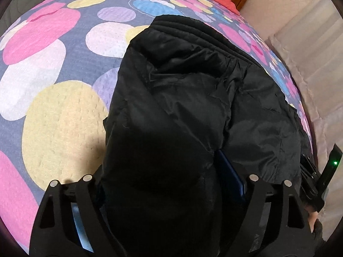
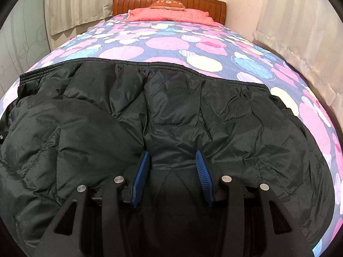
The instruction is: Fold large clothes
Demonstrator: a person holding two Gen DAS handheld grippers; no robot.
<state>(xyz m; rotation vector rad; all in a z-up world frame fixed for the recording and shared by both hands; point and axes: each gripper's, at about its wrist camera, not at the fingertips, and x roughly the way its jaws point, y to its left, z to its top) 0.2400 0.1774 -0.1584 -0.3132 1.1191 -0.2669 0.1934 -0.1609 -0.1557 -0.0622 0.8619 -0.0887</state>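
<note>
One black padded jacket (image 2: 171, 111) lies spread on the spotted bedspread (image 2: 163, 42). Two grippers: left gripper (image 1: 169, 184) jaws wide, bulky jacket fold between; right gripper (image 2: 171, 171) jaws wide, straddling fabric. One red pillow (image 2: 169, 14) lies near the headboard (image 2: 133, 2).

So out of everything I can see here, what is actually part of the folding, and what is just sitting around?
Part of the job:
- black puffy quilted jacket, spread on the bed
- left gripper, its fingers around a bunched fold of the jacket
- right gripper, fingers apart over the jacket

Just there:
- bedspread with pink, yellow and blue spots
- red pillow
- wooden headboard
- cream curtains
</note>
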